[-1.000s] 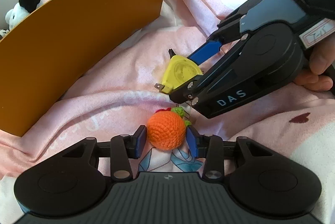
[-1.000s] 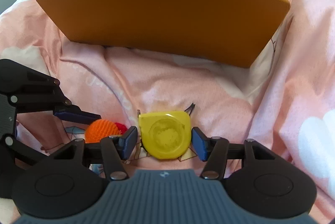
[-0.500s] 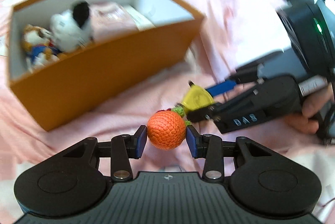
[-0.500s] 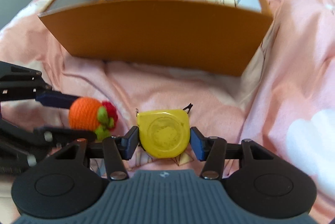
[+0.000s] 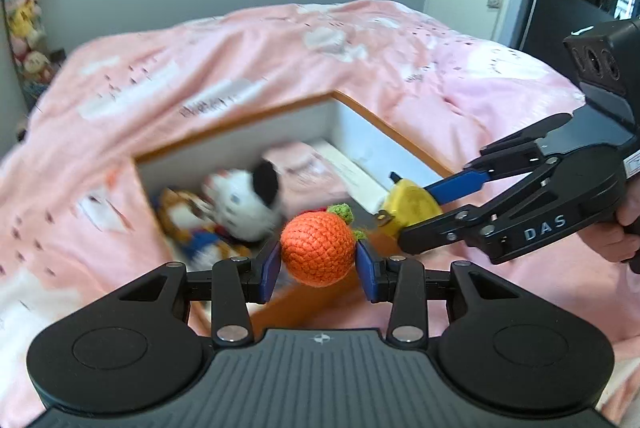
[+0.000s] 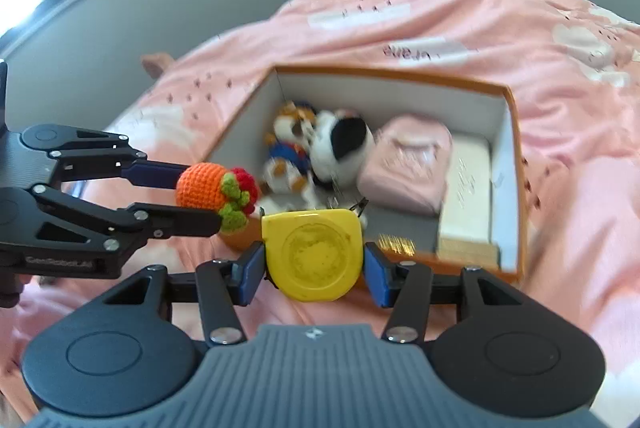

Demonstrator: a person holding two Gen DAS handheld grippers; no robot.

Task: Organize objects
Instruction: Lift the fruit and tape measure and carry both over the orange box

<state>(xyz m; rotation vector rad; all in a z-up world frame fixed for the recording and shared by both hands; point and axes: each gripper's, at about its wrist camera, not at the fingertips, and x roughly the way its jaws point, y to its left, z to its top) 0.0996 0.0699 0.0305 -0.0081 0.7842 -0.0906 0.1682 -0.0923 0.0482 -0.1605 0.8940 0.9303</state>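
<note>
Since the earlier frames both tools had risen off the pink bedspread [image 5: 420, 68] with their loads, and the orange box [image 6: 516, 164], seen side-on a second before, now lay open below and ahead of them. The left tool [image 5: 318, 264] was closed partway on the crocheted orange ball [image 5: 318, 254], its blue pads pressed against either side, the green and red trim poking out in front. The right tool [image 6: 314, 268] held the yellow tape measure [image 6: 316, 254] flat-faced between its pads; its jaws had closed slightly further within the past second and now gripped the case. Both things hung in the air just short of the box's near wall, the ball to the left of the tape measure, the two tools close together but apart.

Inside the box lay a black-and-white plush toy [image 6: 340, 148], a smaller orange and blue plush [image 6: 290, 148], a pink folded pouch [image 6: 404, 168] and a white flat packet [image 6: 468, 188], somewhat blurred.

The step in hand looked like the carry: both items on their way to be dropped in. The next move would call for bringing each tool over the rim above the bare grey floor at the box's near side, then opening the jaws, keeping the tools from knocking each other.
</note>
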